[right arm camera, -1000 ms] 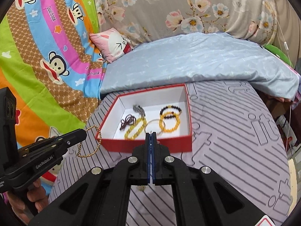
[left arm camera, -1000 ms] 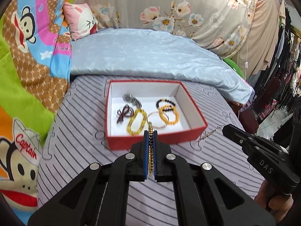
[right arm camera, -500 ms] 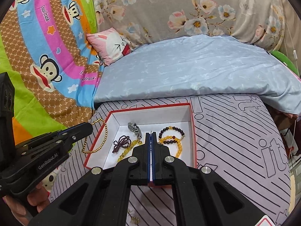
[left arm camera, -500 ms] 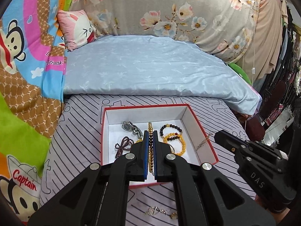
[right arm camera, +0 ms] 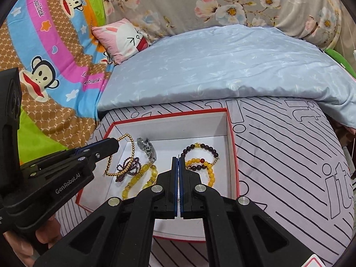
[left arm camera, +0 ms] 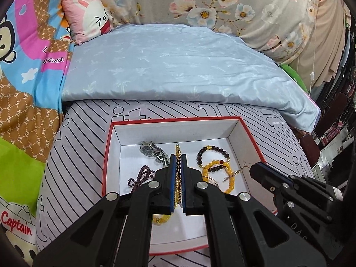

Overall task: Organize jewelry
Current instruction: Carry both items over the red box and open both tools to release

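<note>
Jewelry is gathered in the red box (left arm camera: pixel 106 155) on the striped sheet (right arm camera: pixel 289 155). A gold bead chain (right arm camera: pixel 131 153) is clamped by the left gripper (left arm camera: pixel 177 162) over the box; a thin chain (left arm camera: pixel 233 173) is pinched by the right gripper (right arm camera: pixel 178 162).

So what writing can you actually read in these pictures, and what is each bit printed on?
"GenRobot.AI": side of the left gripper.
"DAS", faint: body of the right gripper.
"Captain": cartoon monkey blanket, low at the left.
"Paul frank", partly folded: pink stripes of the same blanket.
"it", repeated in outline letters: striped grey bedsheet.
The watch dial is too small to read.
</note>
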